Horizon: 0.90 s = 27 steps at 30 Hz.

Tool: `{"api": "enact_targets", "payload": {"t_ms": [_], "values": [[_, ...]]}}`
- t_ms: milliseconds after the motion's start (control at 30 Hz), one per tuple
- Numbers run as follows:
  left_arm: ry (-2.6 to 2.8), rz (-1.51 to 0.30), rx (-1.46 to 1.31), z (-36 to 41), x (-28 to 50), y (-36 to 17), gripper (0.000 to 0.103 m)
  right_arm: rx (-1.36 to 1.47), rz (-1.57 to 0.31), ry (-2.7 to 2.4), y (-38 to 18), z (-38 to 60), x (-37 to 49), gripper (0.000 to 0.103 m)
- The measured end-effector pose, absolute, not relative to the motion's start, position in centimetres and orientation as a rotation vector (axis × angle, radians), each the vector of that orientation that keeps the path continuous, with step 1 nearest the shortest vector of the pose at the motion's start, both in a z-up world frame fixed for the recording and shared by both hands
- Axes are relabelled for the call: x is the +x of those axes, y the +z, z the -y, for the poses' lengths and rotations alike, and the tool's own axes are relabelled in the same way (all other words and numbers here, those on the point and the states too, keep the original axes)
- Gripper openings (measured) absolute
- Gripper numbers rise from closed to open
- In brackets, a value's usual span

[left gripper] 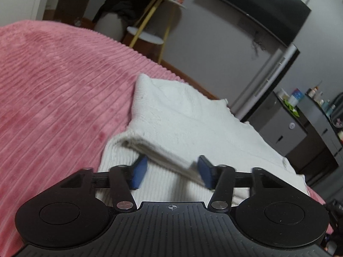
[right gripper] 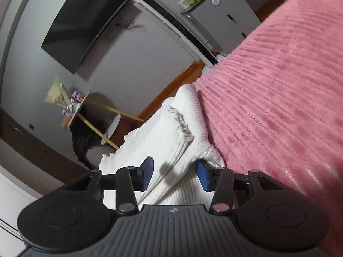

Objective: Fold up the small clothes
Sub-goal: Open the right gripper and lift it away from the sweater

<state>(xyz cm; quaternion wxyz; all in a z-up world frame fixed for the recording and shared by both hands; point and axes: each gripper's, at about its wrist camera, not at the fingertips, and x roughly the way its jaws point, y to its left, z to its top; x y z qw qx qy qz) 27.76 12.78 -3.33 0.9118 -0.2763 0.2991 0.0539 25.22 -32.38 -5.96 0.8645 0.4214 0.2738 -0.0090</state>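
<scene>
White ribbed knit top point(left gripper: 193, 115) lies part-folded on the pink bedspread point(left gripper: 53, 81), soft, limp and likely light, best pinched at a doubled edge; left gripper point(left gripper: 172, 173) and right gripper point(right gripper: 174, 174) both spread, fold between pads, unpressed.

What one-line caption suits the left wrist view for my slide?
Left gripper with jaws open at a folded flap of the white knit sweater on the pink blanket.

Folded sweater point(left gripper: 182, 115) lies on blanket point(left gripper: 53, 81) at bed's far edge; side table point(left gripper: 158, 6) stands beyond.
</scene>
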Motion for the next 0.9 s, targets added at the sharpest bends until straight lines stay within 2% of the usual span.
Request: {"api": "enact_targets", "payload": {"t_ms": [67, 100, 133, 167, 200, 333, 400, 500, 567, 600, 667, 700, 733, 800, 900], "values": [[0.109, -0.619, -0.617, -13.2, 28.7, -3.5, 0.041, 0.888, -0.567, -0.015, -5.9, 32.2, 25.8, 0.041], [0.116, -0.620, -0.632, -13.4, 28.9, -3.5, 0.034, 0.876, -0.568, -0.018, -5.7, 31.9, 26.3, 0.035], [0.125, -0.618, -0.626, -13.4, 29.1, -3.4, 0.014, 0.860, -0.571, -0.022, -5.6, 31.7, 26.8, 0.022], [0.132, -0.624, -0.607, -13.5, 29.3, -3.3, 0.013, 0.837, -0.585, -0.031, -5.6, 31.5, 27.3, 0.012], [0.121, -0.626, -0.596, -13.6, 29.3, -3.2, 0.013, 0.799, -0.606, -0.047, -5.4, 31.3, 27.6, 0.009], [0.095, -0.573, -0.467, -12.8, 27.8, -1.9, 0.012, 0.609, -0.550, -0.072, -3.9, 29.8, 26.8, 0.009], [0.109, -0.601, -0.415, -12.3, 27.8, -2.7, 0.012, 0.489, -0.555, -0.099, -4.4, 28.9, 26.5, 0.009], [0.117, -0.627, -0.320, -11.8, 27.9, -4.1, 0.020, 0.414, -0.572, -0.095, -5.7, 28.4, 26.6, 0.008], [0.129, -0.641, -0.249, -11.3, 27.6, -3.2, 0.040, 0.416, -0.601, -0.073, -5.2, 28.9, 26.9, 0.009], [0.142, -0.650, -0.227, -11.1, 27.4, -2.6, 0.044, 0.390, -0.630, -0.047, -4.6, 29.0, 27.0, 0.012], [0.147, -0.660, -0.213, -11.1, 25.9, -1.2, 0.069, 0.382, -0.676, -0.034, -2.8, 29.6, 26.3, 0.025], [0.154, -0.658, -0.200, -11.1, 24.8, -0.6, 0.075, 0.391, -0.687, -0.029, -1.9, 30.0, 25.6, 0.031], [0.159, -0.652, -0.187, -11.0, 23.4, -0.1, 0.079, 0.395, -0.697, -0.026, -1.1, 30.2, 24.5, 0.038], [0.121, -0.649, -0.170, -10.6, 20.4, 0.5, 0.080, 0.358, -0.717, -0.036, -0.2, 30.2, 21.3, 0.049], [0.136, -0.678, -0.118, -9.5, 16.8, 0.0, 0.080, 0.249, -0.775, -0.008, -0.2, 29.9, 16.4, 0.049]]}}
